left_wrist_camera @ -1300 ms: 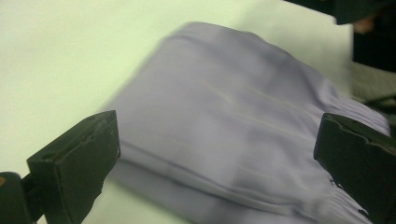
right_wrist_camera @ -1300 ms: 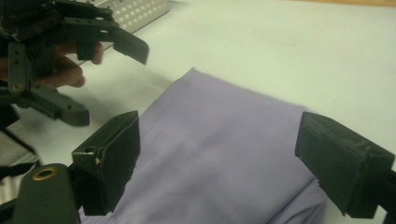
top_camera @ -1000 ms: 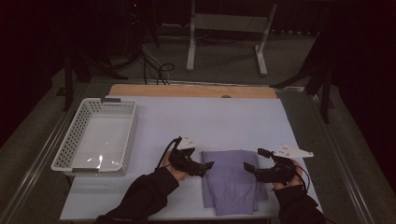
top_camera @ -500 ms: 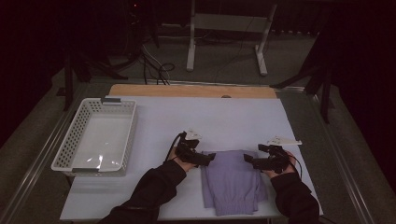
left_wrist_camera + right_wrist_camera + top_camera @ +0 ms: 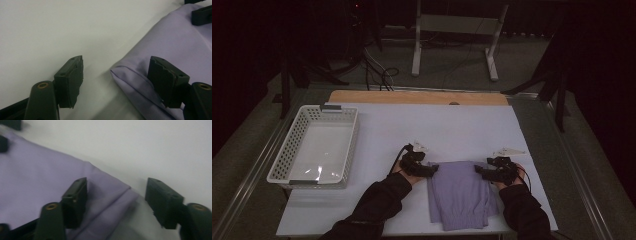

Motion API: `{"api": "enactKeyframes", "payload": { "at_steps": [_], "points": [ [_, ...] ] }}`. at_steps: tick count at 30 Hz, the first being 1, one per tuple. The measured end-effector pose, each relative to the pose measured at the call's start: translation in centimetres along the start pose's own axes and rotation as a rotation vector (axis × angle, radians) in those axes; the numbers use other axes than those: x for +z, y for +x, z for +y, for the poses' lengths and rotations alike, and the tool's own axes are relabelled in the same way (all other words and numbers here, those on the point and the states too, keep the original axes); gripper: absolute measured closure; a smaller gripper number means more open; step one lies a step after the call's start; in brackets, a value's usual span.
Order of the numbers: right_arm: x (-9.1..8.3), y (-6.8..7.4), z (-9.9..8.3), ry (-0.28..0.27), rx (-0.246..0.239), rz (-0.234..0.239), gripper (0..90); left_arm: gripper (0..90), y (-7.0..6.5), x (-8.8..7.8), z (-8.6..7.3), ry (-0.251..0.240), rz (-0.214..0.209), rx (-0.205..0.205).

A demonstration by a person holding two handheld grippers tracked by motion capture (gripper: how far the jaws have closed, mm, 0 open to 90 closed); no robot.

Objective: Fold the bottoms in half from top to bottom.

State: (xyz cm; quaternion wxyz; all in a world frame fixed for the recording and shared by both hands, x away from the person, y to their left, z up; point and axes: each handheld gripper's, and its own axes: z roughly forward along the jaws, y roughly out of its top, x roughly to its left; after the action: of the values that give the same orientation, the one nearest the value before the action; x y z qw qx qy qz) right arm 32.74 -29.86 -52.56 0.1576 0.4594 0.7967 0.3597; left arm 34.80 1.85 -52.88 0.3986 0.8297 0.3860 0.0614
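Two tools, left tool (image 5: 116, 80), right tool (image 5: 116, 203), closing astride lavender cloth (image 5: 459, 192) corners

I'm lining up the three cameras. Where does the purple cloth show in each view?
High view: purple cloth lies low and centre on the white table, between both grippers.
Left gripper view: its corner fills the right side.
Right gripper view: it covers the left half, corner between the jaws.
Shared landmark: the white table.

Left claw (image 5: 116, 80) astride purple cloth (image 5: 175, 45) corner — jaws closing, still apart.
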Motion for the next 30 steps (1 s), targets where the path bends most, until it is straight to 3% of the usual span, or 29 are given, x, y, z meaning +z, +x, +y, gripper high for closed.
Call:
{"api": "enactKeyframes", "payload": {
  "at_steps": [5, 9, 11, 14, 15, 16, 17, 21, 28, 30],
  "points": [
    [0.0, 0.3, 0.0, 0.008, -0.014, -0.013, 46.0, 39.3, -0.6, 0.0, -0.4, -0.006, 0.016, 0.034],
    [-0.1, 0.6, 0.2, 0.024, -0.014, -0.002, 55.6, 47.9, -1.0, -0.2, -0.6, 0.01, -0.012, 0.06],
    [-0.2, 0.8, 0.2, 0.031, -0.016, -0.003, 61.4, 55.7, -1.2, -0.2, -0.6, 0.013, -0.026, 0.057],
    [-0.4, 0.8, 0.3, 0.041, -0.019, -0.004, 78.9, 65.0, -1.3, -0.2, -0.6, 0.021, -0.051, 0.041],
    [-0.4, 0.8, 0.3, 0.041, -0.019, -0.004, 78.9, 70.0, -1.3, -0.2, -0.6, 0.021, -0.051, 0.041],
    [-0.5, 0.8, 0.3, 0.041, -0.015, 0.004, 82.2, 70.0, -1.5, -0.3, -0.9, -0.005, -0.046, 0.018],
    [-0.6, 0.8, 0.4, 0.042, -0.015, 0.004, 86.6, 87.8, -1.5, -0.3, -1.1, -0.009, -0.05, 0.006],
    [-0.8, 1.5, 0.7, 0.038, -0.042, 0.002, 87.7, 88.8, -1.1, -1.5, -0.9, -0.02, -0.069, -0.033],
    [-0.8, 2.4, 1.8, 0.001, -0.061, 0.02, 88.2, 89.1, -0.5, -3.4, -0.9, -0.024, -0.084, -0.009],
    [-1.0, 2.6, 2.2, -0.017, -0.067, 0.025, 88.4, 89.2, -0.2, -3.8, -0.8, -0.033, -0.094, -0.022]
  ]
}}
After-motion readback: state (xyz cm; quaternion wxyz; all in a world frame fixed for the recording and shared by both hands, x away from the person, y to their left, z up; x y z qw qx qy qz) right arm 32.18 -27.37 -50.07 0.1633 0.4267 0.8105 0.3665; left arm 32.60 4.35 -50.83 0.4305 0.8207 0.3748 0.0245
